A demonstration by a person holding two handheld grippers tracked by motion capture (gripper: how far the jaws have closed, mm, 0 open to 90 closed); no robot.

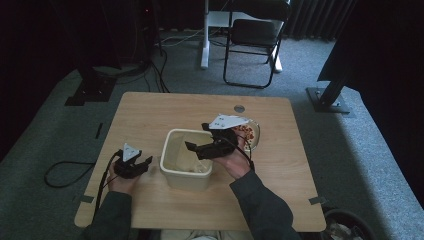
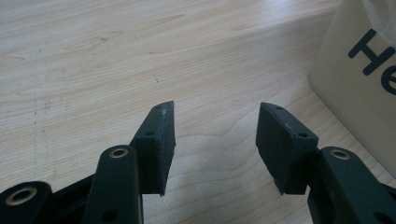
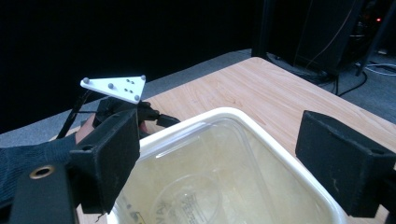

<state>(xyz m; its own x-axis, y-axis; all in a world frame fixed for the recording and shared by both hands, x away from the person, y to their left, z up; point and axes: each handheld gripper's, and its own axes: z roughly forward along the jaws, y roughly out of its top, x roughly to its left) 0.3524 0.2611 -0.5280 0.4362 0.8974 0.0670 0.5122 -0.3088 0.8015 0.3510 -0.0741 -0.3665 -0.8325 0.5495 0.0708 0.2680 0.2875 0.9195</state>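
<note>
A cream plastic tub (image 1: 186,160) stands in the middle of the wooden table (image 1: 150,107). My right gripper (image 1: 196,136) hovers over the tub's open top, jaws wide apart with nothing between them; in the right gripper view (image 3: 219,140) they straddle the tub's rim (image 3: 261,135). Something clear and round (image 3: 191,196) lies in the tub's bottom. My left gripper (image 1: 144,164) rests low on the table just left of the tub, open and empty. In the left gripper view (image 2: 215,135) bare wood shows between its jaws, and the tub's wall (image 2: 355,88) carries dark lettering at the right.
A shallow bowl of reddish pieces (image 1: 254,134) sits behind my right hand. A small round grommet (image 1: 239,108) marks the table's far edge. On the carpet beyond stand a black folding chair (image 1: 252,35), stand bases and cables.
</note>
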